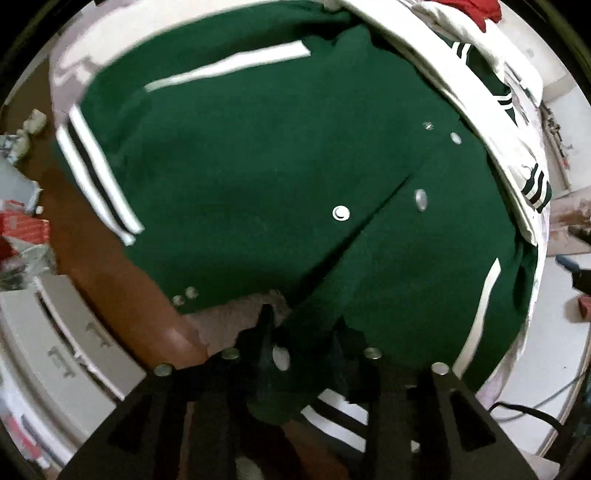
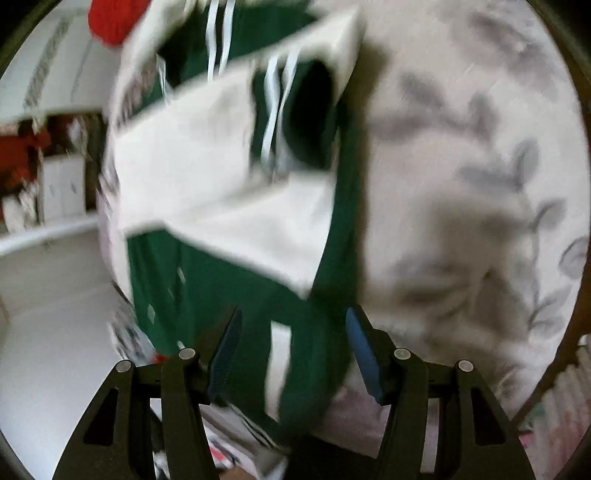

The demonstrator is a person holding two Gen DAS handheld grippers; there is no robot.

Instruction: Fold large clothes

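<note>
A dark green varsity jacket (image 1: 258, 166) with white sleeves, striped cuffs and silver snap buttons lies spread on a bed with a pale floral sheet (image 2: 461, 166). My left gripper (image 1: 299, 328) is shut on the jacket's green front hem near a snap. In the right wrist view the same jacket (image 2: 229, 288) is blurred, with a white sleeve (image 2: 207, 177) folded across it. My right gripper (image 2: 293, 332) is open, its blue-padded fingers (image 2: 364, 350) standing on either side of the green fabric without pinching it.
A brown wooden bed frame (image 1: 122, 288) runs along the left. White drawers (image 1: 62, 354) and clutter stand on the floor beside it. A red garment (image 2: 110, 22) lies at the far end. White floor (image 2: 51, 314) lies left of the bed.
</note>
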